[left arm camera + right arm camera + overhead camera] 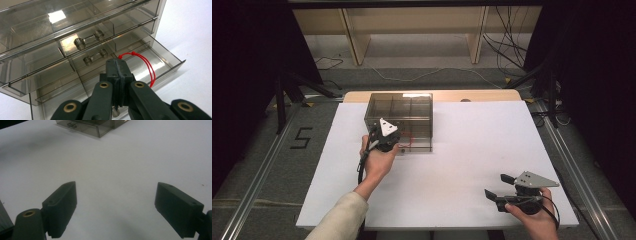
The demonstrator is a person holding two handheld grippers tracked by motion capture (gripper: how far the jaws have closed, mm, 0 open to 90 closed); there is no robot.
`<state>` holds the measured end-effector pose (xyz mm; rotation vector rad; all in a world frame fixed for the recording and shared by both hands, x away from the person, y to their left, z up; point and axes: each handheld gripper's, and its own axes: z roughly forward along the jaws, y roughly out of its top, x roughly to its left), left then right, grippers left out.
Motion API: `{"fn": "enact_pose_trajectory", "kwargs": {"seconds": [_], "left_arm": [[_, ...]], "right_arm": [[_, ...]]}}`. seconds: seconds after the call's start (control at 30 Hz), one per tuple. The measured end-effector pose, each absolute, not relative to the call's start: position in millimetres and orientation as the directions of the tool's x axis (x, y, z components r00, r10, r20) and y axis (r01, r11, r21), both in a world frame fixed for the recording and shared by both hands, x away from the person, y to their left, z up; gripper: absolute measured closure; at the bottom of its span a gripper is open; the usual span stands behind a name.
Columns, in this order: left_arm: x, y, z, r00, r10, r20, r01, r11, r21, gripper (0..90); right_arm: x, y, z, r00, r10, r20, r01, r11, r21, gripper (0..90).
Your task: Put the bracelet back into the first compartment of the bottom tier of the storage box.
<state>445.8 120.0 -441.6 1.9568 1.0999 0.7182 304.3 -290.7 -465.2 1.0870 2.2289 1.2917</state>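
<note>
1. The white table (452, 150) lies wide and bare between the hands.
2. Near its front right edge, the right gripper (498, 186) rests with jaws spread apart, holding nothing.
3. Farther back, the left gripper (118, 67), jaws pressed together, sits at the smoky drawer box (399, 112), over its pulled-out bottom drawer (160, 60) with a red cord (147, 65).

This looks like a lab or test room set up for recording. A white-topped table (472, 150) stands between aluminium frame rails (257, 175), with black curtains (242, 60) at both sides. Loose cables (507, 45) trail over the grey floor (a taped "5" (301, 138) marks it) beneath a pale wooden shelf frame (412, 30).
</note>
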Motion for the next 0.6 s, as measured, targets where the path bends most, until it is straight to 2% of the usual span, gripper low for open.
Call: {"fn": "enact_pose_trajectory", "kwargs": {"seconds": [0.6], "left_arm": [[450.0,133.1,-442.0,0.433,0.896,0.095,0.463,-0.312,0.83,89.9]], "right_arm": [[304.0,-290.8,-465.0,-0.645,0.76,0.082,0.449,0.29,0.845,18.7]]}}
